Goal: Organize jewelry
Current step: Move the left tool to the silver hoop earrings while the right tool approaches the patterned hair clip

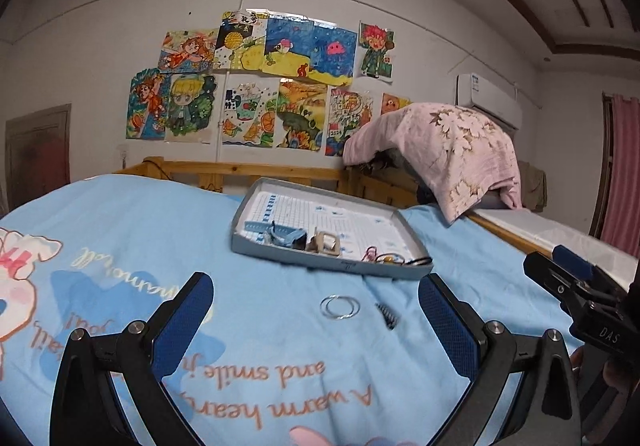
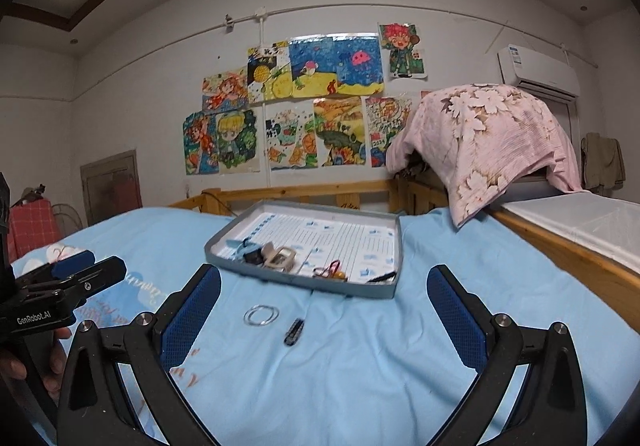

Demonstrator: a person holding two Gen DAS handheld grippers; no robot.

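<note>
A grey shallow box tray (image 1: 248, 214) (image 2: 394, 286) lies on the blue bedsheet and holds several small pieces: a blue clip (image 1: 286, 235), a beige square buckle (image 1: 325, 243) (image 2: 281, 258), and red and dark hair ties (image 1: 376, 256) (image 2: 330, 270). Thin silver bangles (image 1: 339, 307) (image 2: 261, 315) and a small black hair clip (image 1: 387, 315) (image 2: 294, 331) lie on the sheet in front of the tray. My left gripper (image 1: 316, 320) is open and empty, just short of the bangles. My right gripper (image 2: 324, 310) is open and empty, with the clip and bangles ahead of it.
The blue bedsheet (image 1: 160, 230) has printed text and cartoons. A wooden bed rail (image 2: 304, 192) runs behind the tray. A pink floral quilt (image 2: 492, 134) is draped at the back right. A white ledge (image 2: 576, 222) borders the right side.
</note>
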